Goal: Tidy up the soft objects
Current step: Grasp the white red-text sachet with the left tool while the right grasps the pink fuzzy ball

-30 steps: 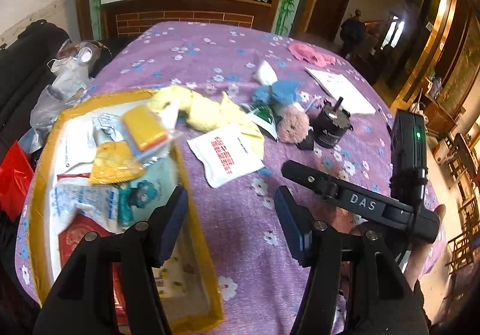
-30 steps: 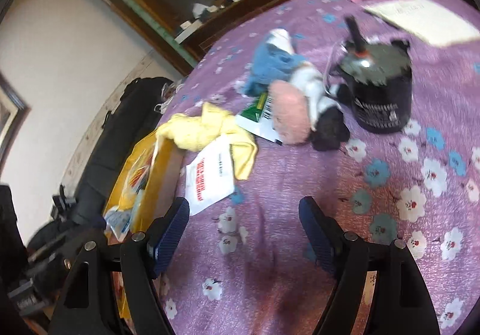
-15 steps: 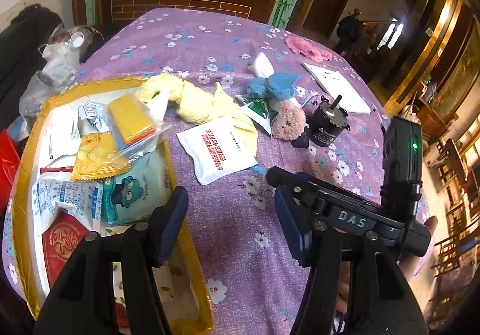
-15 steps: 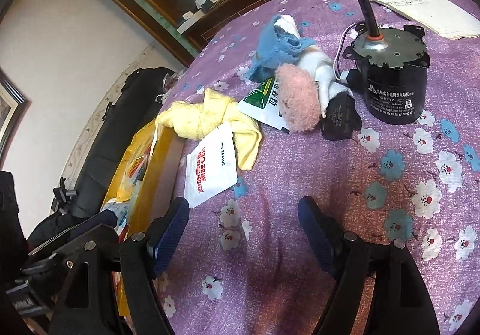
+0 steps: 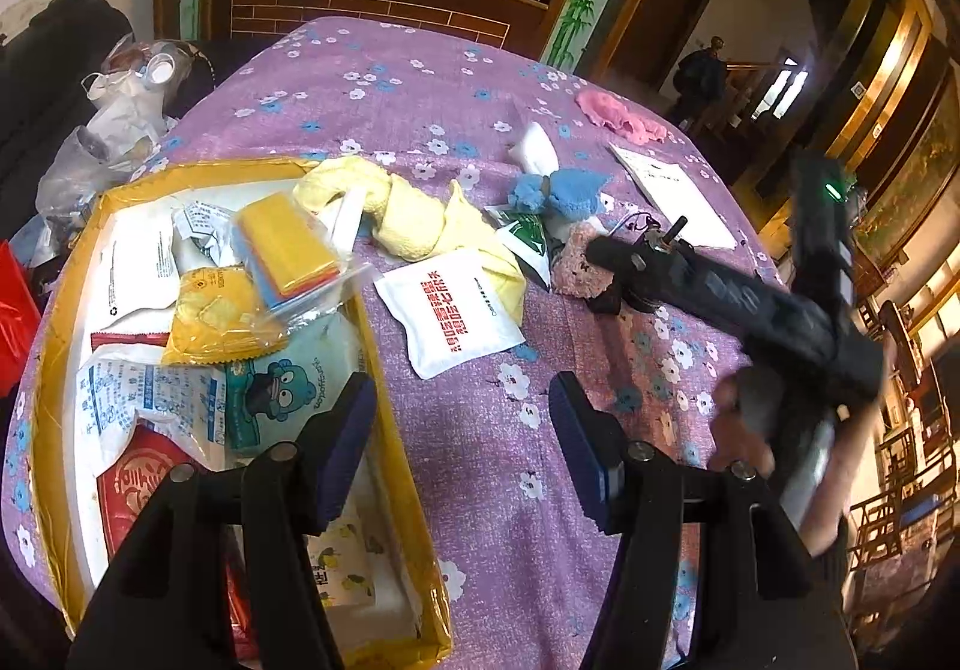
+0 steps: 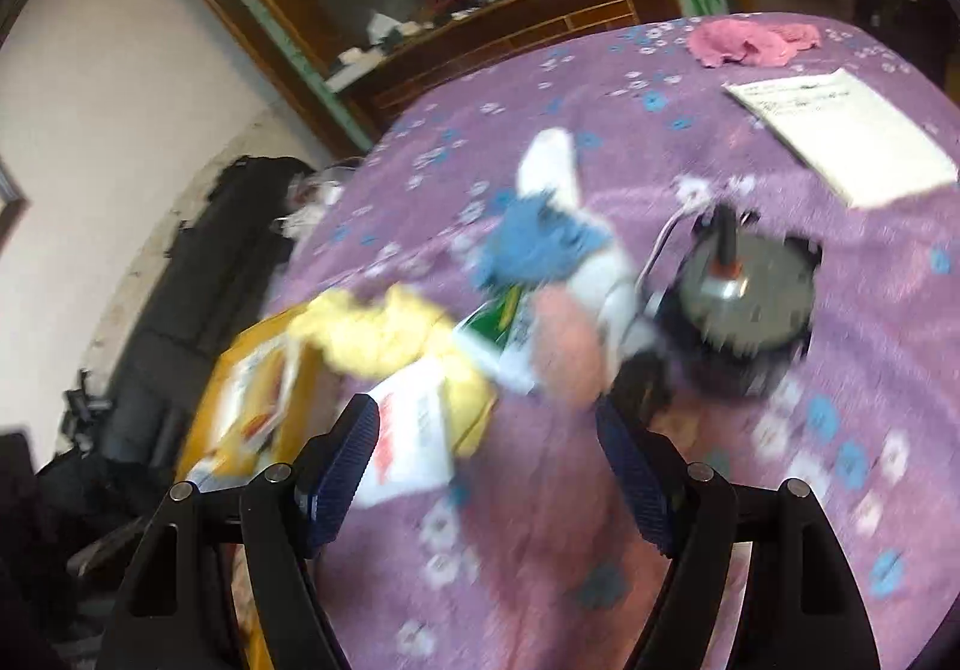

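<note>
Purple flowery tablecloth [image 5: 384, 88] is covering the whole table, with a yellow box [image 5: 384, 364] of packets sitting at its left edge. Left gripper [image 5: 462, 448] is hovering over the box's right wall, fingers wide, holding nothing. Right gripper [image 6: 489, 466] is hanging wide too, jaws just been closing a little, nothing between them. Ahead of it a yellow cloth [image 6: 384, 334], a white packet [image 5: 456, 310], a blue cloth [image 6: 540, 244] and a pink fuzzy thing [image 6: 570, 352] are lying beside a black motor [image 6: 750, 310]
</note>
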The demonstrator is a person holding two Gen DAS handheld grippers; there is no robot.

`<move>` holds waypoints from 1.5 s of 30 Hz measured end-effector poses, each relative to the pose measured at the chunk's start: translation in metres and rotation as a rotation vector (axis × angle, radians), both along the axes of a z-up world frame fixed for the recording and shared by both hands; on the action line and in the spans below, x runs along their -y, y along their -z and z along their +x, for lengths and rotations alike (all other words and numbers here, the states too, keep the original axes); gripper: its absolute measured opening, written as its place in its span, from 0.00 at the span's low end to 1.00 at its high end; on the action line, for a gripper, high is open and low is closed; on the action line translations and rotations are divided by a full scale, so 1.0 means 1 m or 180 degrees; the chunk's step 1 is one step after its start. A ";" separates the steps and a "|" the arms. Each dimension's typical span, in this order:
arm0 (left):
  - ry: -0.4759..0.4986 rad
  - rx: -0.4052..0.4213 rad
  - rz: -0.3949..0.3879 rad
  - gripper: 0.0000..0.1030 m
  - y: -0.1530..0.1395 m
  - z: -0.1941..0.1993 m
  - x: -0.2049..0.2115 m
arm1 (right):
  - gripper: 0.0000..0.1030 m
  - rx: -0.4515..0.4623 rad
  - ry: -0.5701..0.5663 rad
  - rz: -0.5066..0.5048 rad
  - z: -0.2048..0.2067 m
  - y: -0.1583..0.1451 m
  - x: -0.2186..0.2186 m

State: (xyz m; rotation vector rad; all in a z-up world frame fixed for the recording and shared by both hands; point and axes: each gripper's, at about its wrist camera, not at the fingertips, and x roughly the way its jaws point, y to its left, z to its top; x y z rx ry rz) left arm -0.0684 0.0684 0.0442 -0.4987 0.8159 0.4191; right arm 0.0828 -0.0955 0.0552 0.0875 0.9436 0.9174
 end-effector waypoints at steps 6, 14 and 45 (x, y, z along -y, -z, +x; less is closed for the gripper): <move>0.0031 -0.0026 0.0002 0.57 0.001 0.006 0.002 | 0.50 0.0273 0.0177 -0.0416 0.006 0.015 -0.030; 0.0213 -0.0367 0.0138 0.57 0.015 0.050 0.002 | 0.12 0.0164 0.0362 -0.0282 0.010 0.021 -0.018; 0.0136 -0.1354 0.0293 0.76 0.071 0.142 -0.006 | 0.11 0.0023 0.0313 0.0079 0.009 0.019 0.018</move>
